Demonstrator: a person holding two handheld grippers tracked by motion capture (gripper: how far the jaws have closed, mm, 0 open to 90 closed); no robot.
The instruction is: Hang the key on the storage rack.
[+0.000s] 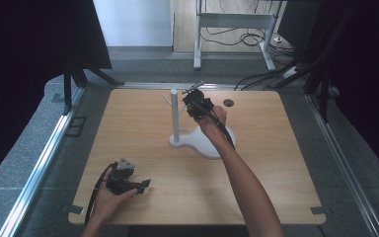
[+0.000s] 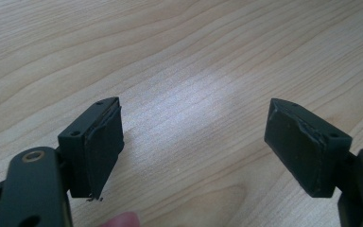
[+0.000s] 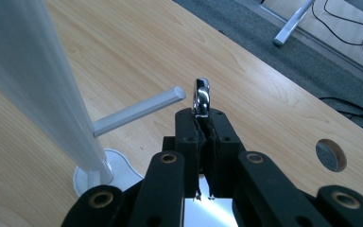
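Item: small shiny chrome metal ring (image 3: pixel 201 96), pinched edgewise in my closed right gripper (image 3: pixel 202 124), lined up beside white stand's peg (image 3: pixel 139 110) for hanging. Left gripper (image 2: pixel 194 142): parked, jaws open, empty.

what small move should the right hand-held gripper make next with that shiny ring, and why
Probably ease the right hand-held gripper toward the white stand's peg until the ring slips over its tip. The jaws are shut on the ring, which sits just beside the peg's free end, not yet over it. The left hand-held gripper is open over bare table.
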